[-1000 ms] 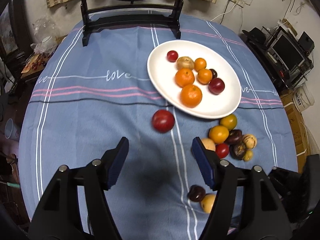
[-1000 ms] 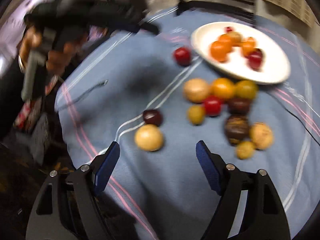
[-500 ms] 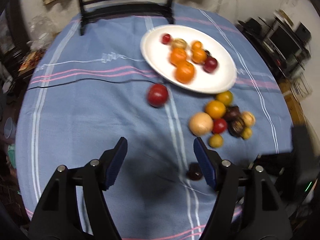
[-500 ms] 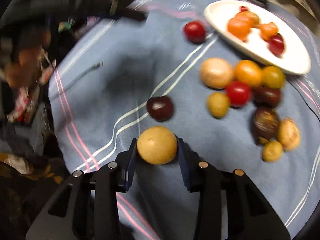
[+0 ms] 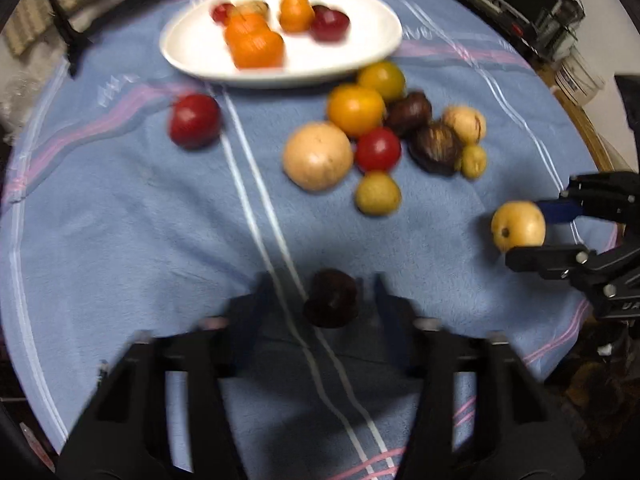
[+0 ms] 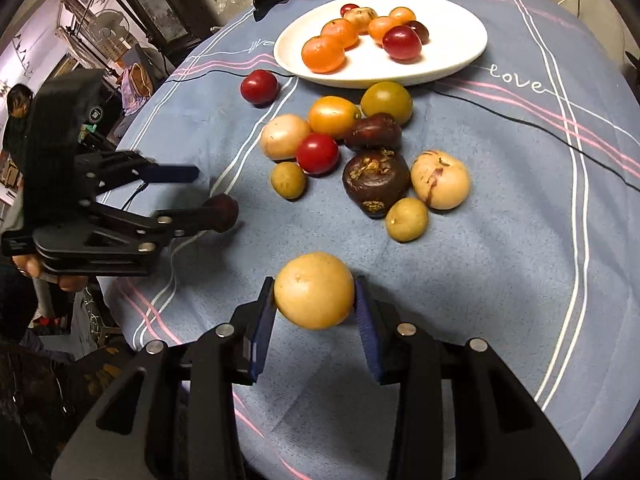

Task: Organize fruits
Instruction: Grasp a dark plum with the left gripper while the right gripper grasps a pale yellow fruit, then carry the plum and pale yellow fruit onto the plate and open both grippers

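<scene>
- On the blue striped cloth covering the round surface, loose fruit lies in a cluster just below a white oval plate.
- Right gripper: blue pads pressed on both sides of a round yellow fruit, holding it; same fruit shows at right edge of left wrist view, w/ the gripper fingers above and below it.
- Left gripper: jaws closing, w/ a small dark purple fruit between them. View is motion-blurred; gaps show on both sides of the fruit, pads not on it. In right wrist view the same fruit sits at the tip of one finger, the other finger apart from it.
- Plate holds several oranges, a red plum-like fruit, plus a few smaller pieces behind.
- Cluster off the plate, mostly touching: pale tan round fruit, orange tomato-like fruit, yellow-green fruit, red tomato, two dark brown fruits, a speckled pale one, two small yellowish ones.
- Single red fruit lies apart, left of the cluster, near plate edge.
- A person's hand grips the left gripper's handle.
</scene>
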`<act>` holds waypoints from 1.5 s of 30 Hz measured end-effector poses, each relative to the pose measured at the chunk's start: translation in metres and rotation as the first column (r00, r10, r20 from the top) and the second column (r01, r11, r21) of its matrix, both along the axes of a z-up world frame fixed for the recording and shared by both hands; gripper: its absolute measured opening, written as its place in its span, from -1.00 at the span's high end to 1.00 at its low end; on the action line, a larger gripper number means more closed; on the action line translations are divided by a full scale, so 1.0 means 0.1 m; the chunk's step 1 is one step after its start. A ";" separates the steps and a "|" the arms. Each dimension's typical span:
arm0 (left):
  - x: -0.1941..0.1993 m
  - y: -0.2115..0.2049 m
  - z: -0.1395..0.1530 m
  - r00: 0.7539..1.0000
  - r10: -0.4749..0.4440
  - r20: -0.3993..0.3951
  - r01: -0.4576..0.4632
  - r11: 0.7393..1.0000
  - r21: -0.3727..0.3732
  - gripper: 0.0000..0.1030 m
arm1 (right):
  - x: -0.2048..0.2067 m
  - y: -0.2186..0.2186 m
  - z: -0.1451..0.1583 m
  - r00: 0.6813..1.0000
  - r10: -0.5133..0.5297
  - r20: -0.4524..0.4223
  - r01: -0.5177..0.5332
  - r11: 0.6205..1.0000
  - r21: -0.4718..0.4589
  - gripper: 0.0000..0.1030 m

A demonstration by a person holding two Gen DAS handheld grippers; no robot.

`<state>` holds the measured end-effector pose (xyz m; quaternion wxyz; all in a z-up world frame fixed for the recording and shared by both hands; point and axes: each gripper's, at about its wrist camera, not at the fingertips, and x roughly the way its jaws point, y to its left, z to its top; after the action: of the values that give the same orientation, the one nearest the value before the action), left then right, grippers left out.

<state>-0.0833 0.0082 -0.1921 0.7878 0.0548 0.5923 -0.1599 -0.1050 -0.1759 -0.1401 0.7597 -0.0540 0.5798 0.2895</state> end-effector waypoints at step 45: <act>1.70 -0.07 1.60 0.892 0.219 0.395 -0.239 0.971 0.001 0.43 | 1.73 0.35 1.60 0.912 -0.104 0.397 0.040 0.985 0.165 0.24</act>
<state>0.0862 0.0009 -0.0319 0.9020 0.0350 0.4287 -0.0370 0.0681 -0.1411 0.0195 0.8750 -0.0325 0.3881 0.2876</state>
